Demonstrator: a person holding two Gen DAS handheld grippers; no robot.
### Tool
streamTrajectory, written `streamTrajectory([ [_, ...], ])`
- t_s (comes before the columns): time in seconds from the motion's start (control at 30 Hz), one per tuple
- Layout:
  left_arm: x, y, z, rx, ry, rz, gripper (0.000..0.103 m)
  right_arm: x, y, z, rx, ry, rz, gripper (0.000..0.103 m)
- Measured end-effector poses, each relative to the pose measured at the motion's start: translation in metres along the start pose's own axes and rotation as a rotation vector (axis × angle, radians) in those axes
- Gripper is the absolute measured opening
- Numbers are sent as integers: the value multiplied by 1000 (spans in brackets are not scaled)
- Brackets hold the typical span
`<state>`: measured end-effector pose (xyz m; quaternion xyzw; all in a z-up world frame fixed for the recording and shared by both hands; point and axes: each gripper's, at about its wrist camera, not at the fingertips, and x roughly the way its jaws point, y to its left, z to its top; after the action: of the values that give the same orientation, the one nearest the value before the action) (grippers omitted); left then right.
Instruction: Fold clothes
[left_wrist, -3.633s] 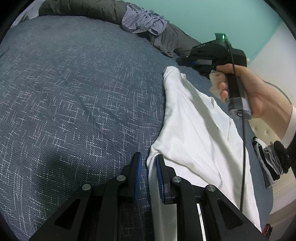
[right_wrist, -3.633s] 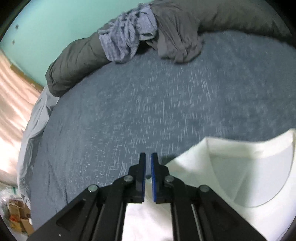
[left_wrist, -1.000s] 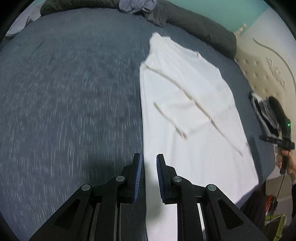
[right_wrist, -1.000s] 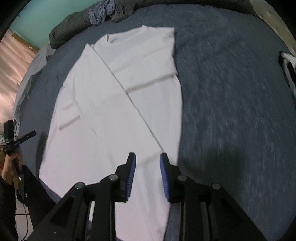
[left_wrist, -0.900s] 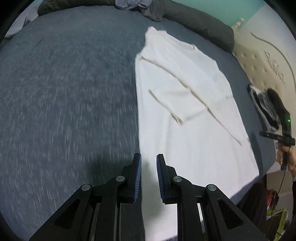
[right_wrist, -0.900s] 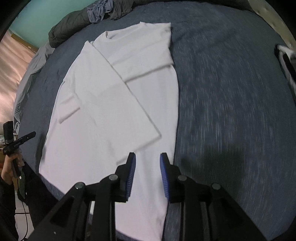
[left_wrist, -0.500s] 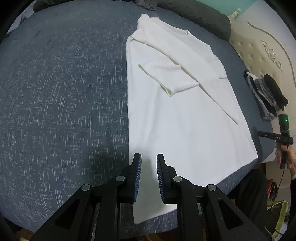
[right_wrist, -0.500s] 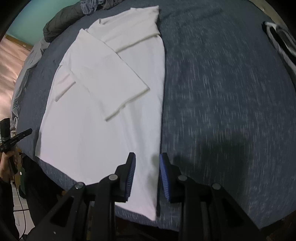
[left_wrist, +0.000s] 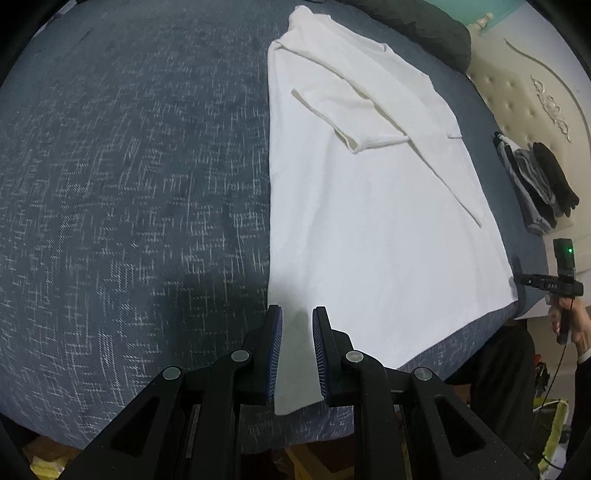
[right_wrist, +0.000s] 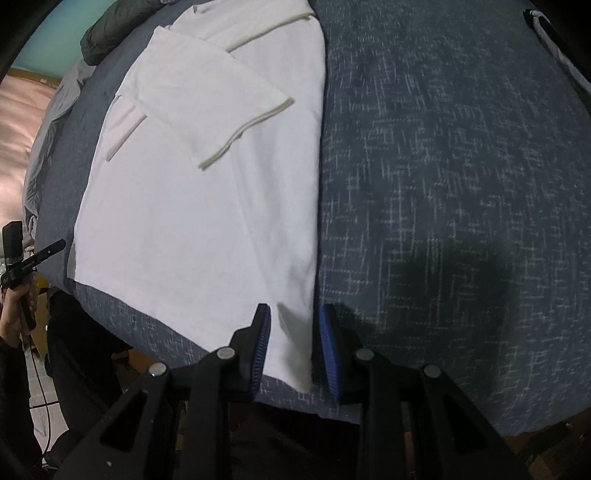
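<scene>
Shirt (left_wrist: 369, 206) first: a white one lies flat on a bed (left_wrist: 129, 166) covered in blue-grey patterned fabric, with both long sides already folded inward so that it forms a long narrow strip. Each sleeve (left_wrist: 351, 122) lies turned back on top of the body. Its hem runs along the near edge of the bed, and its collar end points toward the far side.

In the left wrist view the left hand-held gripper (left_wrist: 297, 350) hangs over the hem corner on that side of the shirt. Its blue-padded jaws stand a little apart, with the cloth showing through the gap below them, and nothing is gripped.

In the right wrist view the right hand-held gripper (right_wrist: 295, 350) hangs over the opposite hem corner, right where the shirt's long edge meets the bedcover. Its jaws are also parted, somewhat wider, and hold nothing. Whether either set of fingertips touches the cloth cannot be told.

Each view shows the other hand-held gripper at its edge, gripped by a hand (left_wrist: 570, 325) beyond the bed.

Farther out, a dark bolster (left_wrist: 424, 26) lies along the far side. A small stack of grey and black clothes (left_wrist: 535, 181) sits near a cream tufted headboard (left_wrist: 524, 92).
</scene>
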<state>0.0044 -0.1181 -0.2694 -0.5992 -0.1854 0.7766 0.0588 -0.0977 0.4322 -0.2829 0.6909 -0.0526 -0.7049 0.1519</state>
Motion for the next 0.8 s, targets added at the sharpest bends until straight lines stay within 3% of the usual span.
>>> streamTrajectory([
  [0.8, 18, 17, -23, -43, 79, -28, 18, 29, 7, -23, 10, 69, 9, 27],
])
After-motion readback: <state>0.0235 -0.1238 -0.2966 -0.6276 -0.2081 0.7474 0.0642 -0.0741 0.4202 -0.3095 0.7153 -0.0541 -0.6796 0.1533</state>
